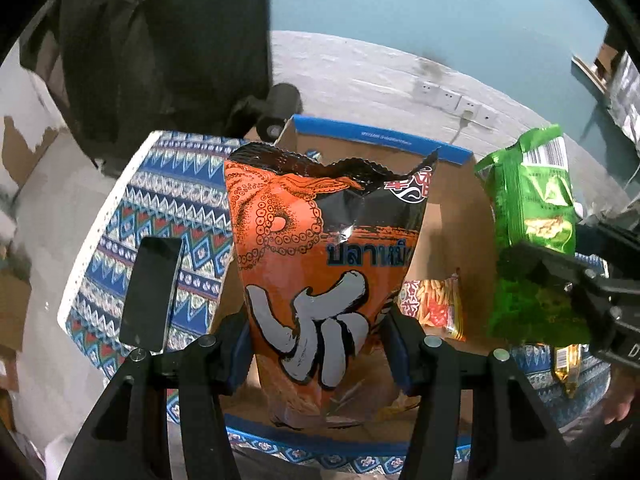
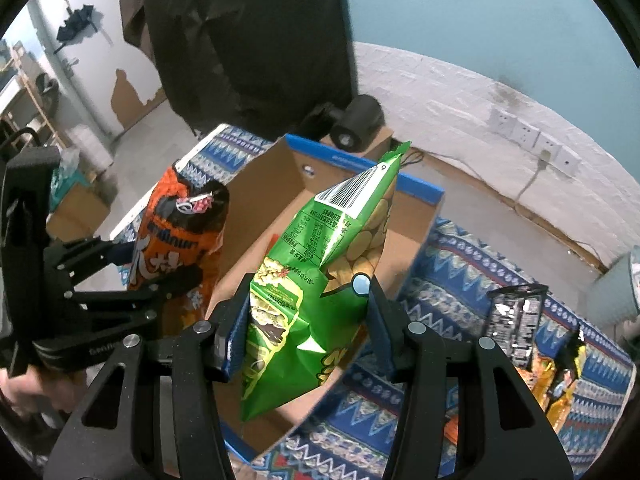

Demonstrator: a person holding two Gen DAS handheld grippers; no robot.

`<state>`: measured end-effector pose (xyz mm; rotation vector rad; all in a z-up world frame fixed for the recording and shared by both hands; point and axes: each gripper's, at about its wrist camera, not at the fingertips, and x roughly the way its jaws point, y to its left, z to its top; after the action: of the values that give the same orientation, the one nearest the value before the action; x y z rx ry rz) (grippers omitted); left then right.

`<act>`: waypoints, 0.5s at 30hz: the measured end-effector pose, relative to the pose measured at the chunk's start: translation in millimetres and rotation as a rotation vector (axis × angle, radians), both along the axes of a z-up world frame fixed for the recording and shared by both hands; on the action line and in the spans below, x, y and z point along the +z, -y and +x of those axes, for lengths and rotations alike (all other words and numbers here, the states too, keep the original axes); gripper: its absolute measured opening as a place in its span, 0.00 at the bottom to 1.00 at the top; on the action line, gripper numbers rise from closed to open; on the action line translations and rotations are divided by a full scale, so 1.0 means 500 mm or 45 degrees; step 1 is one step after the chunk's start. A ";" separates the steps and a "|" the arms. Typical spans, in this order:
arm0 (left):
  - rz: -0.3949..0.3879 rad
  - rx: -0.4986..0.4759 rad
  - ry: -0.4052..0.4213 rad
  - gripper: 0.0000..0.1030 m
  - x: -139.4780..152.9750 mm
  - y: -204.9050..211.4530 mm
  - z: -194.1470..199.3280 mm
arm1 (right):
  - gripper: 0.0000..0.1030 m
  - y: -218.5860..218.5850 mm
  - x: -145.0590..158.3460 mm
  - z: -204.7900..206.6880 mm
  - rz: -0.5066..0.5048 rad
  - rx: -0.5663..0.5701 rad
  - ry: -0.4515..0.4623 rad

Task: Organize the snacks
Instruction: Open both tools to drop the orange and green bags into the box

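Landmark for these notes: the cardboard box [image 2: 320, 216] with the blue rim, sitting open on the patterned cloth [image 1: 160, 216].

Left of the box, a black phone-like slab [image 1: 150, 288] lies flat on the cloth, well apart from the snacks.

My left gripper [image 1: 318, 344] is clamped on the orange squid snack bag [image 1: 320, 264], both pads pressing its lower half. In the left wrist view the bag stands upright over the near part of the box; the right wrist view puts it at the box's left wall. Whether its bottom touches the box floor, I cannot tell.

Inside the box, on the floor toward the right wall, I see one small red and yellow snack packet [image 1: 434, 304] lying flat.

My right gripper [image 2: 304, 324] grips the green chip bag [image 2: 316, 280], pads squeezing its middle, barcode end tilted up. It hangs over the box's open interior, clear of the floor.

Right of the box, on the cloth, lie a black packet [image 2: 514, 320] and next to it yellow and black packets [image 2: 560, 376], all outside the box.
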<state>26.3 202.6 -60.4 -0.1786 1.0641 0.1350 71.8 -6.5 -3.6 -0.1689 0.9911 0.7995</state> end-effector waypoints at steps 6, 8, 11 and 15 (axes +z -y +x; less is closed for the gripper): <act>-0.078 0.032 -0.008 0.63 0.001 -0.004 -0.002 | 0.73 0.000 0.001 0.002 0.001 -0.026 0.001; -0.064 0.035 0.005 0.69 0.010 0.003 -0.002 | 0.74 0.007 0.006 0.001 -0.001 -0.040 0.019; -0.026 0.016 0.042 0.75 0.028 0.021 -0.003 | 0.74 0.028 0.011 0.004 0.000 -0.070 0.026; 0.016 -0.045 0.067 0.76 0.044 0.055 0.000 | 0.74 0.058 0.013 0.010 -0.004 -0.115 0.026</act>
<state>26.3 175.0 -38.5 -0.1511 1.0130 0.1044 77.0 -35.5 2.8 -0.1335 0.9743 0.7129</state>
